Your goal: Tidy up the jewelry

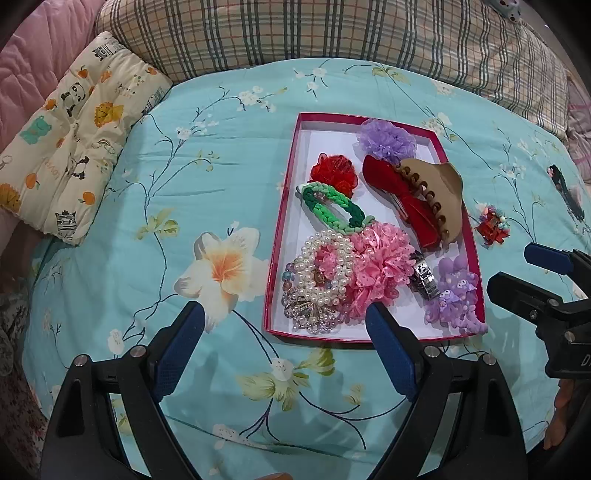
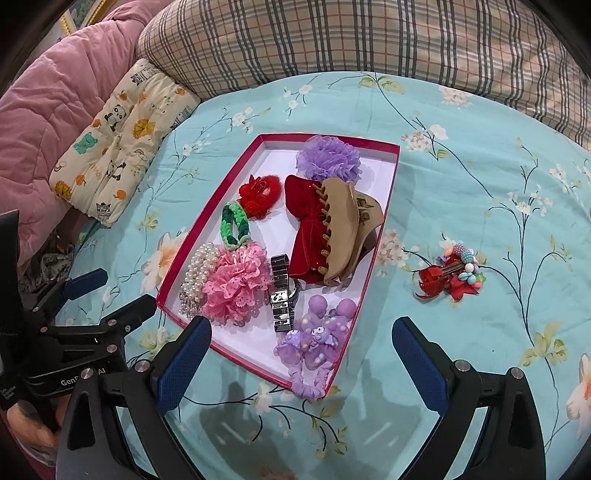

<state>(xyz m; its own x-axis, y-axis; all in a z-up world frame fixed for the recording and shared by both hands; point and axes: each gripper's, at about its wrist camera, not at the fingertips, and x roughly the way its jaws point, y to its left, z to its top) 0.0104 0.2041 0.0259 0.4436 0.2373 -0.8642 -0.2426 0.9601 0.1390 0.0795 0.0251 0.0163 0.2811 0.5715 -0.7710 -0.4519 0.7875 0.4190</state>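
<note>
A pink-rimmed white tray [image 1: 284, 221] [image 2: 199, 236] lies on the bed. It holds a purple pom [image 1: 386, 142], a red flower tie [image 1: 332, 173], a green braided band [image 1: 332, 206], a red bow [image 1: 402, 199], a beige claw clip [image 1: 439, 199] [image 2: 351, 225], pearl bracelets [image 1: 325, 273], a pink lace flower [image 1: 376, 269] [image 2: 236, 284], a silver watch [image 2: 282, 295] and purple plush ties [image 2: 317, 343]. A red beaded hair clip [image 2: 452, 275] [image 1: 493, 225] lies outside, right of the tray. My left gripper [image 1: 284, 321] is open and empty at the tray's near edge. My right gripper [image 2: 301, 339] is open and empty above the tray's near right corner.
The bed has a turquoise floral sheet [image 1: 221, 166]. A small animal-print pillow [image 1: 70, 136] lies at the far left, a plaid pillow [image 1: 295, 29] at the back, a pink quilt [image 2: 44, 103] beyond. A dark hair piece [image 1: 570, 195] lies at the far right.
</note>
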